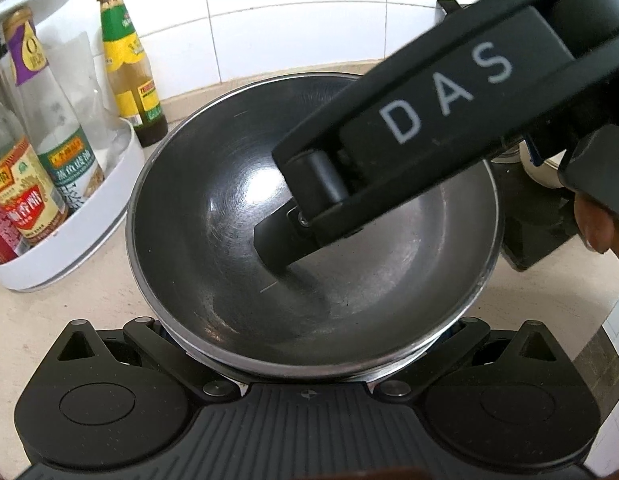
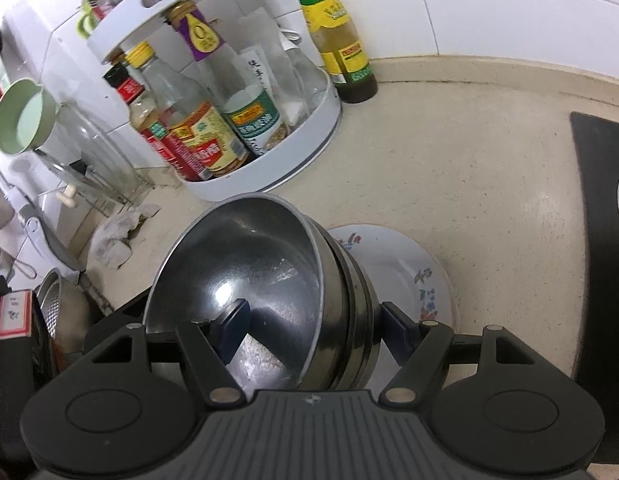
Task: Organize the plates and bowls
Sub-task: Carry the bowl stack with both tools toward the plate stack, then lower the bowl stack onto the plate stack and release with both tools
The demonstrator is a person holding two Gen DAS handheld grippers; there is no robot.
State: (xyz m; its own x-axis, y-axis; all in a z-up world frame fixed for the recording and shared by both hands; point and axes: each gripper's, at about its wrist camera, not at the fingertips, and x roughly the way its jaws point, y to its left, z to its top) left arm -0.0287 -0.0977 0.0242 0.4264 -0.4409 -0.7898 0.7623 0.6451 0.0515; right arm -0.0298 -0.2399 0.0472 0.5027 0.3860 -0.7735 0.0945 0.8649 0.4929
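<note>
Left wrist view: your left gripper (image 1: 309, 344) has the steel bowl (image 1: 309, 240) at its fingers, though I cannot tell if they clamp. "DAS" marks the right gripper (image 1: 277, 236) reaching into it.

Right wrist view: your fingers grasp the nested bowls' (image 2: 269, 288) wall above the floral plate (image 2: 413, 276) on the tabletop (image 2: 469, 180); stacking looks unfinished. Bottle labels (image 2: 253, 120) stay unreadable.

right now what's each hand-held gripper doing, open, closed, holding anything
Left hand-held gripper: holding the near rim of the steel bowl.
Right hand-held gripper: closed on the stack of steel bowls, one finger inside, one outside.
</note>
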